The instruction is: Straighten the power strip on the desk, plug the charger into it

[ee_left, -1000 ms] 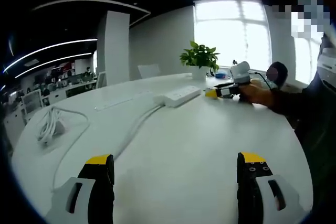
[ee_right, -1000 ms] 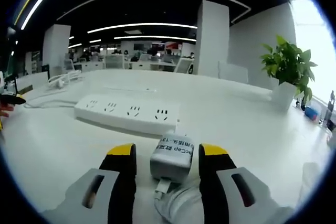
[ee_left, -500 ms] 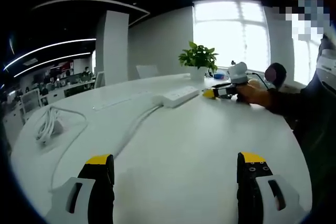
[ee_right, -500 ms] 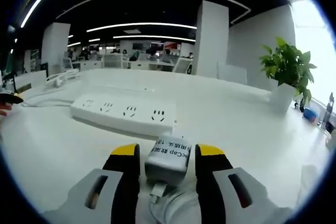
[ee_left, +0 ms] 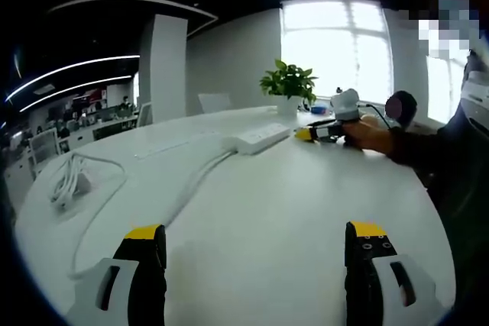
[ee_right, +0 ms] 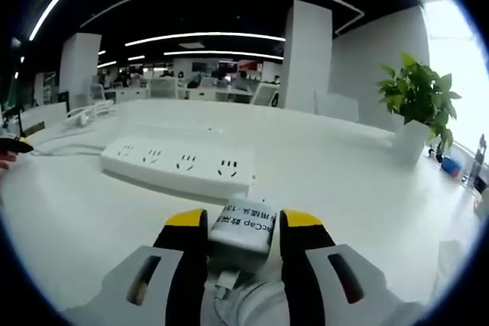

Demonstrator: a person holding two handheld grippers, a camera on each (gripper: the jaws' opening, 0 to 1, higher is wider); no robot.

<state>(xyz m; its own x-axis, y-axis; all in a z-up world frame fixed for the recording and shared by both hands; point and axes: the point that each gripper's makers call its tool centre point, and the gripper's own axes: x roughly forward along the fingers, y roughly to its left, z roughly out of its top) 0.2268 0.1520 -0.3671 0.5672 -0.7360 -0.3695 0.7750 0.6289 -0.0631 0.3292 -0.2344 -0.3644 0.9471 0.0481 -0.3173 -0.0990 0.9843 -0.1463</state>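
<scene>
Behind the power strip (ee_right: 177,167), a potted plant (ee_right: 419,108); right fingers (ee_right: 299,228) clamping charger (ee_right: 244,224), left fingers (ee_left: 368,246) wide.

One table (ee_right: 367,181). One power strip (ee_right: 177,167) with four sockets showing, one cord (ee_left: 200,179) running from it. One charger (ee_right: 244,224). One potted plant (ee_right: 416,104). One coiled white cable (ee_left: 69,182). Two grippers: left (ee_left: 256,265), right (ee_right: 243,243), two yellow-tipped jaws each. One hand (ee_left: 365,135).
</scene>
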